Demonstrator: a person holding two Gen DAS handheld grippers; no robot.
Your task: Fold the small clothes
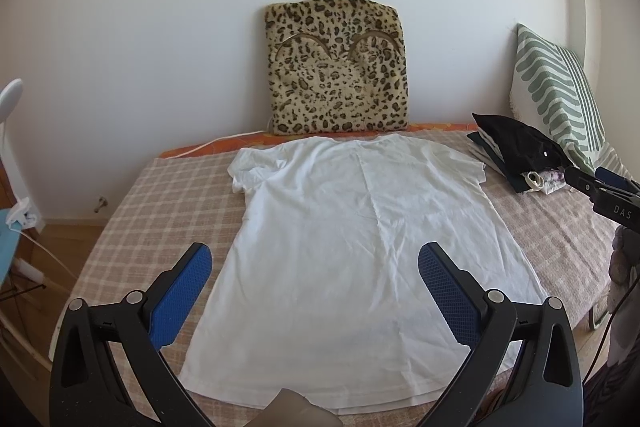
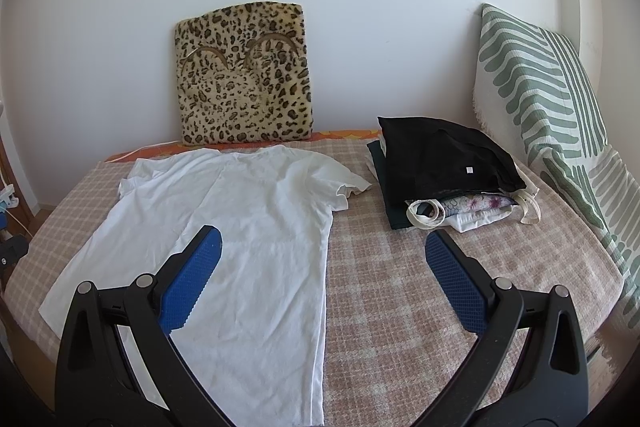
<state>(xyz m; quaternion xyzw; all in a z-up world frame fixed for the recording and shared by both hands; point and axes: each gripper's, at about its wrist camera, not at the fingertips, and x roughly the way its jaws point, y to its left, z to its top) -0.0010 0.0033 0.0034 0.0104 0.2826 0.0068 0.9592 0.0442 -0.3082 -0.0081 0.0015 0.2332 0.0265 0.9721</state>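
Note:
A white t-shirt [image 1: 352,227] lies spread flat on the checked bed cover [image 1: 152,211], neck toward the wall; it also shows in the right wrist view [image 2: 224,227]. My left gripper [image 1: 316,259] is open and empty, held above the shirt's lower half. My right gripper [image 2: 324,247] is open and empty, above the shirt's right edge and the bare checked cover [image 2: 400,287]. The right gripper's tip also shows at the right edge of the left wrist view [image 1: 600,191].
A pile of dark and patterned clothes [image 2: 448,167] lies right of the shirt. A leopard-print cushion [image 1: 336,67] leans on the wall behind. A green striped pillow [image 2: 552,99] stands at the right. The bed's left edge drops to a wooden floor [image 1: 68,243].

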